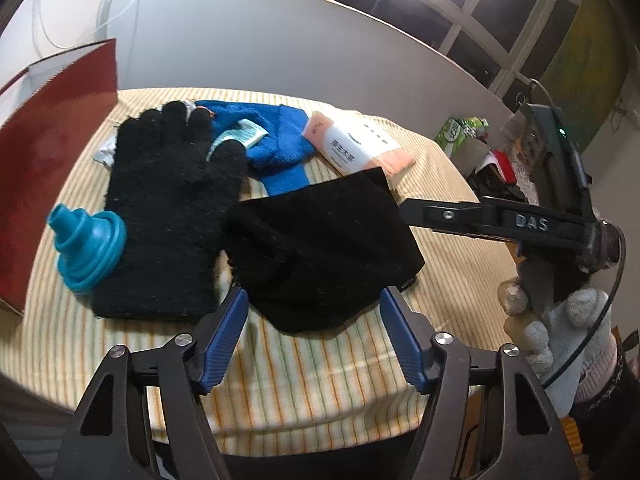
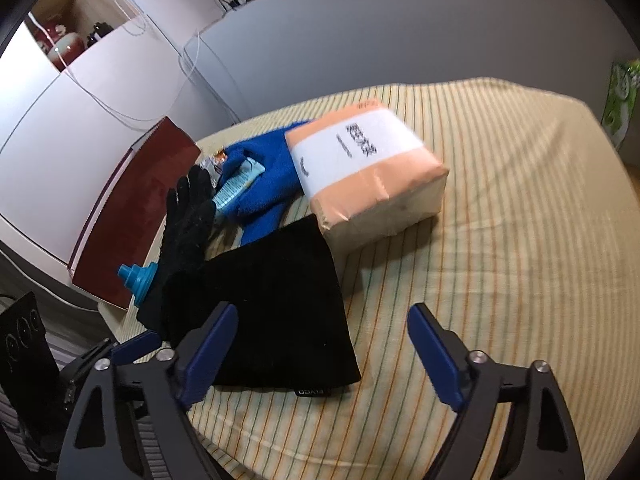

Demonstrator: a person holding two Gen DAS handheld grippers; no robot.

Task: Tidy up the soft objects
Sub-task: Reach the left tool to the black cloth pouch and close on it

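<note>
A black knit glove (image 1: 168,216) lies flat at the left of the striped table cloth (image 1: 460,280). A folded black beanie (image 1: 324,252) lies beside it, and a blue fleece cloth (image 1: 272,144) lies behind both. The glove (image 2: 188,232), beanie (image 2: 276,304) and blue cloth (image 2: 268,184) also show in the right wrist view. My left gripper (image 1: 314,300) is open, its fingers on either side of the beanie's near edge. My right gripper (image 2: 320,320) is open and empty, just right of the beanie's near corner; it is seen from the side in the left wrist view (image 1: 404,206).
An orange tissue pack (image 2: 368,176) sits behind the beanie. A teal collapsible funnel (image 1: 86,248) lies left of the glove. A small tube (image 2: 236,188) rests on the blue cloth. A dark red box (image 1: 48,152) stands at the table's left edge. A grey partition (image 1: 280,40) runs behind.
</note>
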